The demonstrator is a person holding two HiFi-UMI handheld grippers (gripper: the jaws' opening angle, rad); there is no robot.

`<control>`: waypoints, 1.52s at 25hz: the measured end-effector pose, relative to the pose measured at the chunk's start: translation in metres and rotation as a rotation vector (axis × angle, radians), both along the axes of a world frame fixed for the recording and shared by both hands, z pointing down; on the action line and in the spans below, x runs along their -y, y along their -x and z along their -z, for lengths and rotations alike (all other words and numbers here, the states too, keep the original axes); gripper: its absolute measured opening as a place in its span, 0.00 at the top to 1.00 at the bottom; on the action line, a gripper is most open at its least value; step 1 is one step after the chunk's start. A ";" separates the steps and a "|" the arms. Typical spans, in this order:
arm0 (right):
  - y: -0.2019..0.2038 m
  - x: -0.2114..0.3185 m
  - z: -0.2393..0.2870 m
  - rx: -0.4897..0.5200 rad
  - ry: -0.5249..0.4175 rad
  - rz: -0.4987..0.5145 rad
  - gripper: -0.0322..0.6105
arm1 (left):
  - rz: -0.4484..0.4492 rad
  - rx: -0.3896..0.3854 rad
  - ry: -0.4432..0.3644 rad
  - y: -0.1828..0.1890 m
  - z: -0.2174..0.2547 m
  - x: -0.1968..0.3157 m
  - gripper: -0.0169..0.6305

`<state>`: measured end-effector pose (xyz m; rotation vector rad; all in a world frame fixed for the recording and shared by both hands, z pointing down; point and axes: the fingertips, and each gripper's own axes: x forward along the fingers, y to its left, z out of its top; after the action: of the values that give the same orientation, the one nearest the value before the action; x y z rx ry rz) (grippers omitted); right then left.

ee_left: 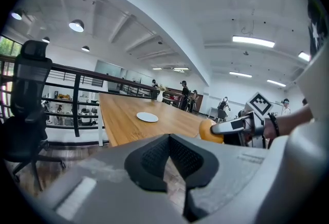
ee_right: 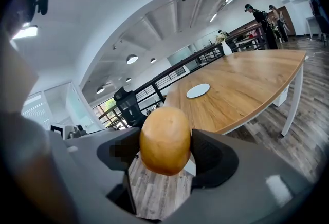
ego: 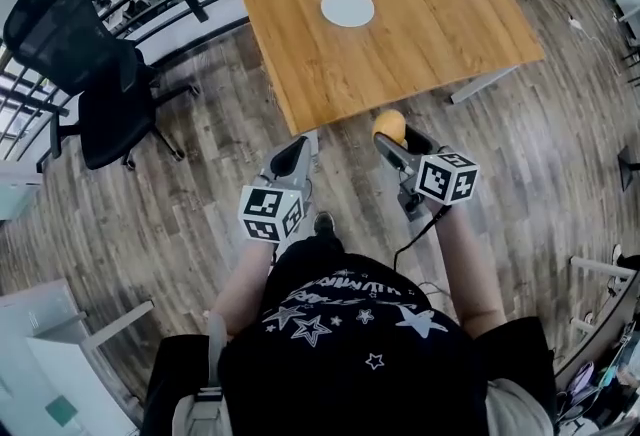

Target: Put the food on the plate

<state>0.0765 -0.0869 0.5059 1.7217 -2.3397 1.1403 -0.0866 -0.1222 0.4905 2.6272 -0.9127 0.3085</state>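
Right claw (ee_right: 165, 153) clamped on round tan food (ee_right: 165, 138). Left claw (ee_left: 169, 140) closed, empty. Plate (ego: 347, 7) on surface (ego: 430, 44), well ahead of both.

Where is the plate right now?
In the head view the plate lies on the wooden table, top centre, ahead of the food in the right gripper.

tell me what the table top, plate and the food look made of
Table top: wood or wood-look laminate, satin, visible grain. Plate: white, smooth, perhaps ceramic or plastic. Food: tan, matte skin, like a potato or bun; real or replica unclear.
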 end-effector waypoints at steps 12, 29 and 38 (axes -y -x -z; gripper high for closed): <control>0.004 0.057 0.000 -0.040 0.014 0.013 0.45 | -0.018 -0.008 0.007 0.007 -0.006 0.051 0.97; -0.072 0.226 0.002 -0.095 -0.015 0.165 0.45 | 0.154 0.046 -0.077 -0.039 0.023 0.161 0.97; -0.088 0.288 -0.028 -0.198 0.064 0.238 0.45 | 0.225 0.059 -0.051 -0.058 0.008 0.201 0.97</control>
<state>0.1646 -0.3744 0.5336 1.4162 -2.2840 0.9482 -0.0291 -0.3231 0.4824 2.5400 -1.2389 0.3102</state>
